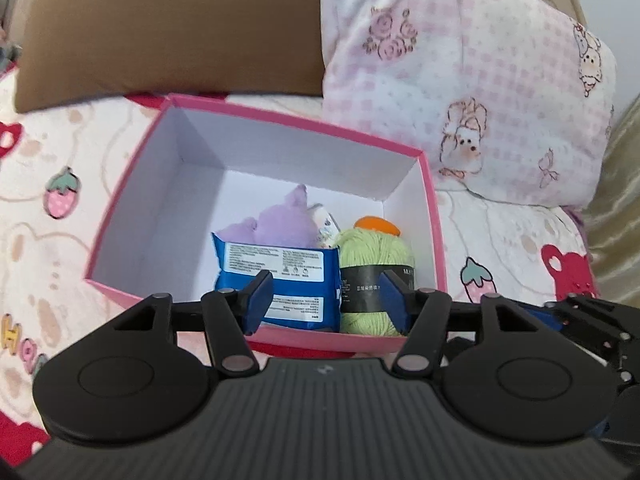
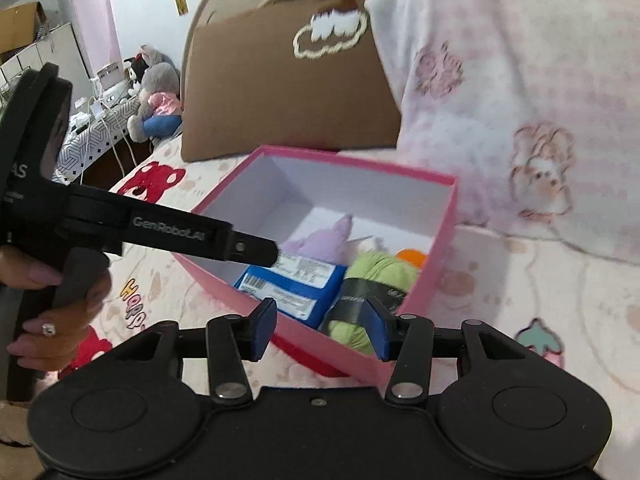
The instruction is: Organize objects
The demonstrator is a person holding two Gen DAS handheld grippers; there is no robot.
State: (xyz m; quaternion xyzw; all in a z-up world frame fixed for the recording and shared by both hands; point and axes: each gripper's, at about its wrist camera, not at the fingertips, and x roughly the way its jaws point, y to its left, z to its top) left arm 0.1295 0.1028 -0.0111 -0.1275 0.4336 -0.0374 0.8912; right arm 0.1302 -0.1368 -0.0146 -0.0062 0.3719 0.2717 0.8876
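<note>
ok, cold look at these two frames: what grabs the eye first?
The pink box on the cartoon-print bedspread, open, with a blue wipes pack, green yarn ball and purple plush crowded into its near right corner. Both the left gripper and right gripper hover at the near rim, jaws open and empty.

The pink box sits open on the bed, its walls pink outside and white inside, its left half bare; a blue wipes packet stands on edge against the near wall, printed white labels facing up and outward; just beside it to the right, touching, a light green yarn ball with a black paper band stands upright; an orange object peeks out behind the yarn, mostly hidden; a purple plush toy lies behind the packet, with a small white item tucked at its right.
</note>
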